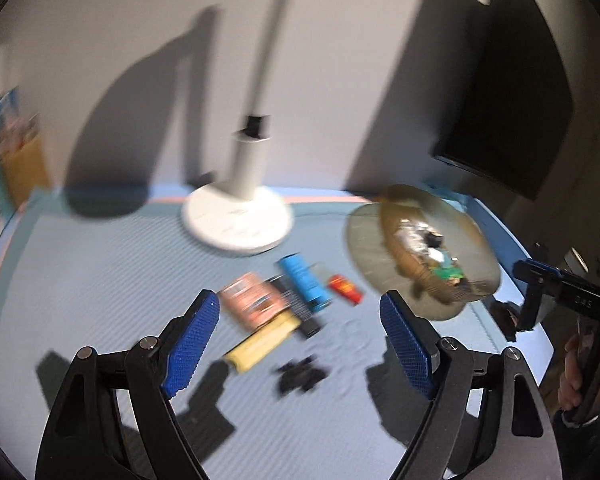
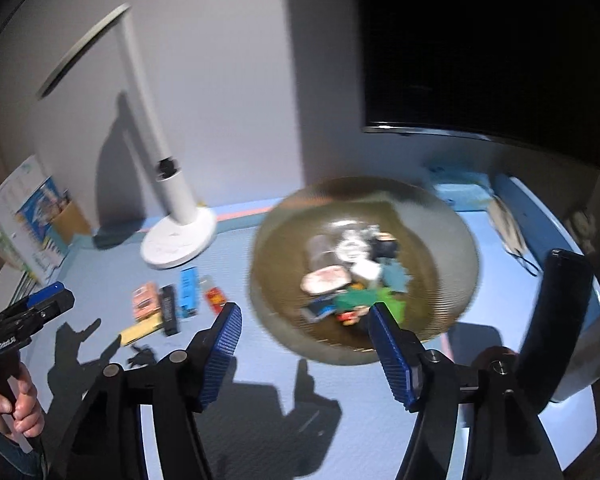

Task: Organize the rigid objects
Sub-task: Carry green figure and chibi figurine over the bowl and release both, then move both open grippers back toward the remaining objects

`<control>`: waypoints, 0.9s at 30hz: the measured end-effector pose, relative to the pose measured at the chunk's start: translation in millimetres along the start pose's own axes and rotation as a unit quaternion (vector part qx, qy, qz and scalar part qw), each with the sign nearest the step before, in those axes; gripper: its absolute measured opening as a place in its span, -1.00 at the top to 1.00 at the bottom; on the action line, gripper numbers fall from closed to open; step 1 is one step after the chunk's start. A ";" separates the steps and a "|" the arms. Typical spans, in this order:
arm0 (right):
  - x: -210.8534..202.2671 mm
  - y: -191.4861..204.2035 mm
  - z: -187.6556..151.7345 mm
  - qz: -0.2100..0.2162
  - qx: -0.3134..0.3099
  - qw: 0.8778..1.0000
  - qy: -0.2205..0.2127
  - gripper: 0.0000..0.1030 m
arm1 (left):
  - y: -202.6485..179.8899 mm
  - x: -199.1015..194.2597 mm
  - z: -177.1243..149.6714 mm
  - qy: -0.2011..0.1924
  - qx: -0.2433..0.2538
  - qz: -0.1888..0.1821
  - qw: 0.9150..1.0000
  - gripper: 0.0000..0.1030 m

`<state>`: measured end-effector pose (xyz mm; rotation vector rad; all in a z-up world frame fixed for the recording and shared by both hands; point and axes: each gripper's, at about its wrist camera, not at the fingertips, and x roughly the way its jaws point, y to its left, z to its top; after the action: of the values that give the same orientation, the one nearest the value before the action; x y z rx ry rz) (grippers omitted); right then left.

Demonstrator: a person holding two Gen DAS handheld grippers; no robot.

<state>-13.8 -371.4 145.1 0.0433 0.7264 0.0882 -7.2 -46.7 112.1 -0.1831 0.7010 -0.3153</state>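
Hovering above the blue mat (image 1: 100, 280), the left gripper (image 1: 300, 344) has its 2 blue pads wide apart and holds nothing. The right gripper (image 2: 304, 344) is spread the same way and is also empty.

A round glass bowl (image 2: 452, 240) stands near the back right corner of the mat and holds a heap of small mixed objects; the blur makes them hard to name. Left of the bowl, close to the white lamp base (image 2: 178, 240), several loose things lie side by side on the mat: a pink box (image 1: 252, 300), a blue box (image 1: 304, 280), a black bar (image 1: 300, 316), a yellow block (image 1: 264, 340) and a small red item (image 1: 344, 289). A small black piece (image 1: 300, 374) lies nearer the front edge, apart from them.
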 end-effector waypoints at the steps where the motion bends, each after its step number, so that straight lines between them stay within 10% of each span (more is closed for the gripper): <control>1: 2.3 10.4 -2.7 0.008 -0.005 1.000 0.004 -0.25 | 10.7 -3.2 -5.9 0.000 -0.009 0.007 1.000 -0.58; 9: 75.0 67.5 -58.4 0.077 -0.013 0.996 0.053 -0.29 | 77.9 14.7 -60.5 0.038 -0.042 0.090 0.994 -0.58; 27: 127.4 89.5 -90.2 0.058 -0.026 0.995 0.078 -0.54 | 94.9 33.0 -81.5 0.067 -0.065 0.083 0.992 -0.58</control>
<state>15.2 -269.4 -0.3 0.0289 0.8770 0.2240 -16.0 26.0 5.5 -0.2273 0.8651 -0.1232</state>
